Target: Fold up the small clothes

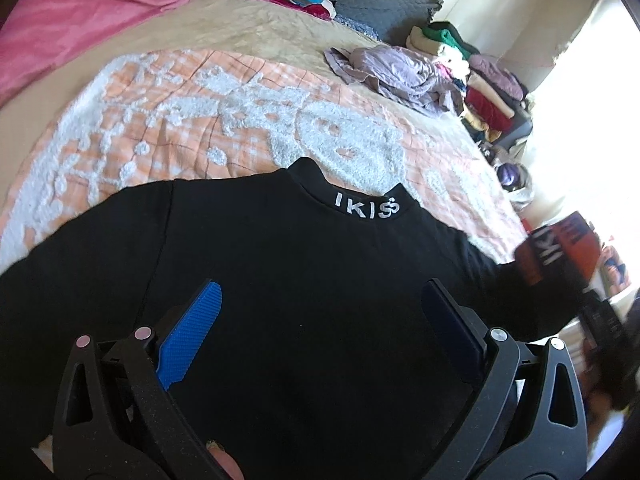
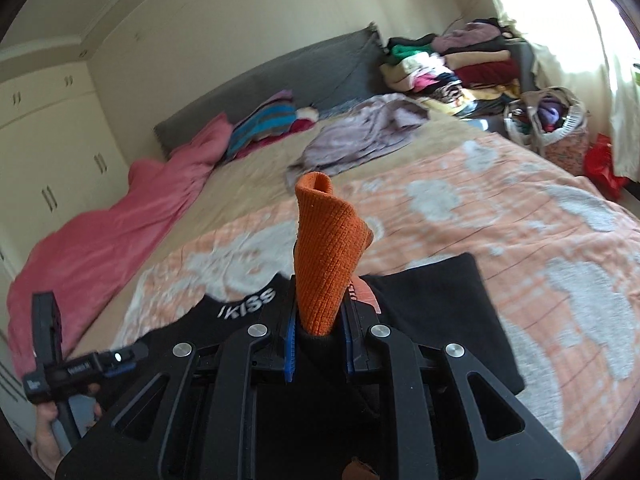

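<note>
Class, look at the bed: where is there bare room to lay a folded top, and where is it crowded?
Free: the orange-and-white quilt between the black top and the lilac garment; also the tan blanket between quilt and pink duvet. Crowded: the far corner, with the clothes pile and the basket.

daylight from right, window [image 2: 560, 20] blown out | fisheye edges warped | slight blur

- The right gripper [image 2: 320, 340] is pinching an orange ribbed cuff [image 2: 326, 256], which is standing upright between its closed jaws.
- A black top [image 2: 440, 312] is lying on the peach bedspread [image 2: 540, 240] near the bed's near edge.
- The left gripper [image 2: 80, 368] is showing at the view's lower left.
</note>
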A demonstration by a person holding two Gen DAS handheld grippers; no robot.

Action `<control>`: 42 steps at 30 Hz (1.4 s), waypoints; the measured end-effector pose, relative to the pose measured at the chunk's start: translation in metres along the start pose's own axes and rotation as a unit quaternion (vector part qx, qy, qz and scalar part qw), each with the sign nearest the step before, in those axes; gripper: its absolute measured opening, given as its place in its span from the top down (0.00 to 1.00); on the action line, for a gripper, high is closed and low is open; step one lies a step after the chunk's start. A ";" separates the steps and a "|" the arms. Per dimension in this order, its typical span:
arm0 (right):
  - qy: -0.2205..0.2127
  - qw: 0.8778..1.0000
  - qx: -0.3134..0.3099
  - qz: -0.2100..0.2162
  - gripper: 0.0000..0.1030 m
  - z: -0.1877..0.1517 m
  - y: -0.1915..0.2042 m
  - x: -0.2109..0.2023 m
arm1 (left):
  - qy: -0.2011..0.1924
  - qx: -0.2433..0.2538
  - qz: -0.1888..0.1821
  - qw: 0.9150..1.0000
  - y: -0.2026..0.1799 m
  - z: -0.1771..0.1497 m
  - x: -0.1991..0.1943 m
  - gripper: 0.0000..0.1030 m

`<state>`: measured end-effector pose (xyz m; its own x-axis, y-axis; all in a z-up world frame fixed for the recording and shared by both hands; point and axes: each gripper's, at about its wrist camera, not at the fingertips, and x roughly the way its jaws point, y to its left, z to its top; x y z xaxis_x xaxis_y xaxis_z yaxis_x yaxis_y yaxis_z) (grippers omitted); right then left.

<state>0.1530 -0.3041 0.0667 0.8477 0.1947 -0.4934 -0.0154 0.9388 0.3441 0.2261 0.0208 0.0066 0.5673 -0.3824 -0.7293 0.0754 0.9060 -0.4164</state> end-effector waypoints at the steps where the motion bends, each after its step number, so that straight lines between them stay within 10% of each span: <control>1: 0.008 1.000 -0.004 0.004 0.85 -0.004 0.008 0.006 | 0.000 -0.005 -0.003 1.000 0.002 0.000 0.000 0.09; 18: 0.080 0.995 -0.044 0.048 0.78 -0.056 0.086 0.062 | 0.031 -0.075 -0.079 0.994 0.036 -0.002 0.004 0.14; 30: 0.109 0.989 -0.041 0.094 0.56 -0.078 0.083 0.026 | 0.091 -0.088 -0.157 0.979 0.026 -0.021 0.031 0.46; 42: 0.105 0.994 -0.003 0.042 0.56 -0.089 0.025 -0.014 | 0.114 -0.044 -0.135 0.983 -0.006 -0.041 0.061 0.79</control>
<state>0.0935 -0.2579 0.0118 0.7145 0.3262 -0.6190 -0.0845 0.9184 0.3864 0.2264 -0.0154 -0.0573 0.3370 -0.6460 -0.6849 0.1212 0.7512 -0.6489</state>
